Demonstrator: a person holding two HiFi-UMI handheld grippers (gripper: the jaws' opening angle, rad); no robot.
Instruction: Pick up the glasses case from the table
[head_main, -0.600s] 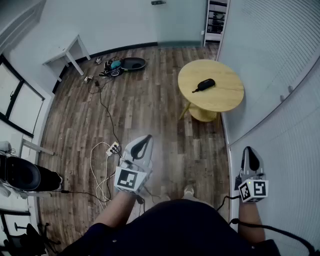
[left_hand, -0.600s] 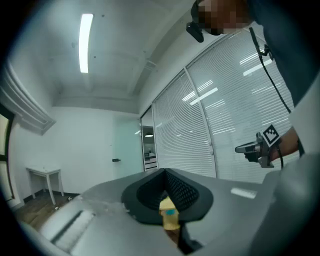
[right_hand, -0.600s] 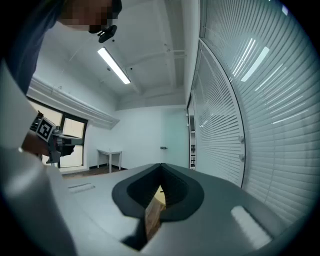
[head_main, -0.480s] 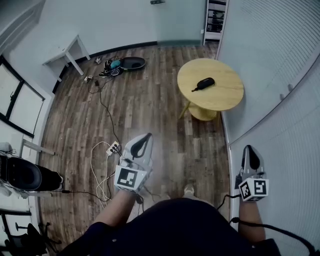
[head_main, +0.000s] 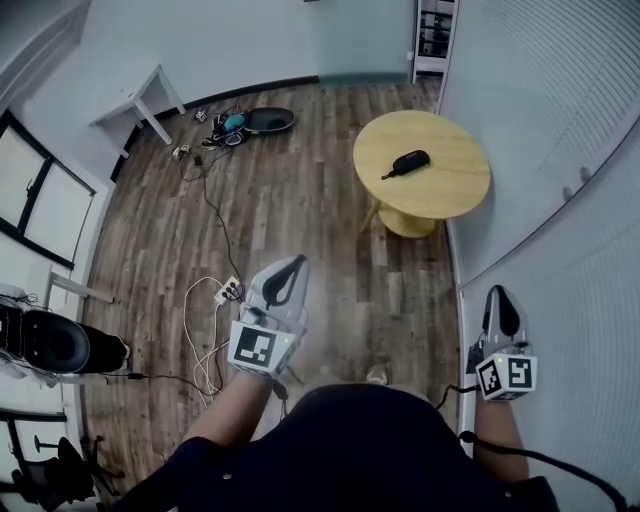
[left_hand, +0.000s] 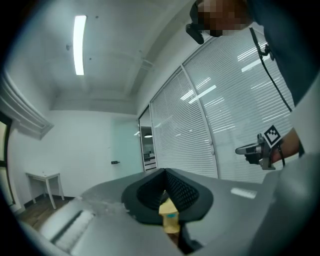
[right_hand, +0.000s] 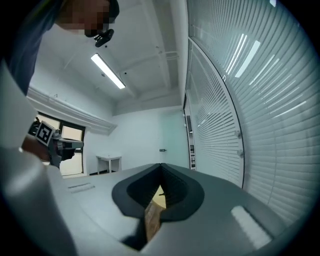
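The case is a dark, long thing lying on the round yellow table, a little left of the top's middle, with a thin strap trailing off its left end. Nothing else lies on the table. The case is well apart from both grippers, which are held low and level near the person's body, pointing toward the table's side of the room.

The left gripper is over the wood floor, well short of the table and to its left. Its own view shows the two black pads closed together, with nothing between them. The right gripper is beside the blinds on the right, also well short of the table. Its pads likewise meet, and it holds nothing.

On the floor just left of the left gripper lie white cables and a power strip. By the far wall are a dark oval thing with small items beside it and a white side table. A shelf stands in the far corner; what it holds is too small to tell.
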